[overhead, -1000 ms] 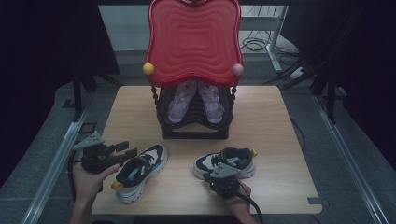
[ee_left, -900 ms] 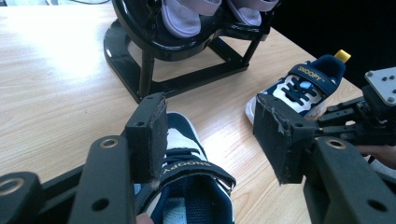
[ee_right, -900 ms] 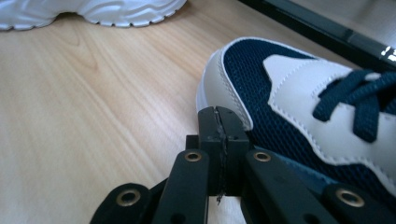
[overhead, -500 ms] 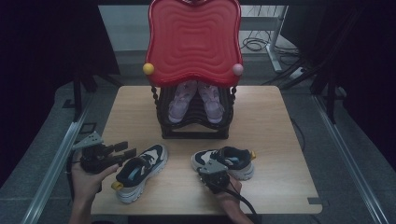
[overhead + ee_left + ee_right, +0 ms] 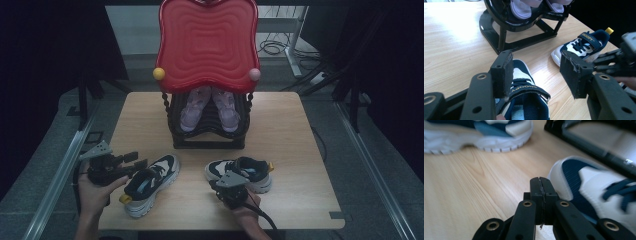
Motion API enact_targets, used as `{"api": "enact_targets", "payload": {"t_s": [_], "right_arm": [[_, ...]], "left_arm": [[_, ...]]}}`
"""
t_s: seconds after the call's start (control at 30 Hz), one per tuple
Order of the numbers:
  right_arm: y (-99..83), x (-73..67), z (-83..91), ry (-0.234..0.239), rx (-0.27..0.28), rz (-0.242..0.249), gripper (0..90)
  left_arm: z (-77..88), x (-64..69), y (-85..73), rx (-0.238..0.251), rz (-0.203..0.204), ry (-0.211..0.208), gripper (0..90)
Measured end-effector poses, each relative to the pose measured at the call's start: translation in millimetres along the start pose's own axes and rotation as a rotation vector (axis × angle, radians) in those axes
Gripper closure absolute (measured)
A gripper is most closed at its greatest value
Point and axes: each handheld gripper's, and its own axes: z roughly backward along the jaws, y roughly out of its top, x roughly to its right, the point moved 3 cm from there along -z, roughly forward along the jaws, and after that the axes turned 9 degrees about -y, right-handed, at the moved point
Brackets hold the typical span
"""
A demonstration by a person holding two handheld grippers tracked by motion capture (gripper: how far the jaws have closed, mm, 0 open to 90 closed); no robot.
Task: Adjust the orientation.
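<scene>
On bench, L gripper [image 5: 536, 75] spread over light, soft shoe [image 5: 524, 100]; grab stiff heel; R gripper [image 5: 541, 192] pressed together, empty.

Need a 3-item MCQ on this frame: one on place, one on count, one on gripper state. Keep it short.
1. Where does the pair of pale purple shoes sit?
A. on the black rack under the red tray
B. on the table's front edge
C. on the floor

2. How many navy-and-white sneakers lie on the table?
A. one
B. two
C. four

3. How do the jaws of the right gripper stand?
A. wide open
B. clamped on a lace
C. shut with nothing between them

Key: 1 A, the high view shows them on the rack's shelf. 2 B, the left sneaker and the right sneaker. 3 C, the pads meet beside the right sneaker's toe.
</scene>
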Motion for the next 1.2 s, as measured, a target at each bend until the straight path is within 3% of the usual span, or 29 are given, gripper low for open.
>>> {"api": "enact_targets", "payload": {"t_s": [0.17,0.6,0.93,1.2], "right_arm": [[11.7,21.8,23.8,-0.012,0.056,-0.060,90.0],[15.1,104.2,75.9,-0.111,0.188,-0.240,89.9],[4.1,145.2,91.2,-0.167,0.206,-0.294,89.9],[-12.6,174.0,91.1,-0.206,0.200,-0.328,89.9]], "left_arm": [[1.3,-0.7,-0.1,0.004,0.002,0.002,44.4],[-3.4,-2.1,-1.5,-0.008,0.005,0.002,44.1],[-3.7,-3.4,-1.9,-0.008,0.008,0.003,43.9],[-6.5,-3.6,-2.6,-0.017,0.010,0.001,43.8]]}}
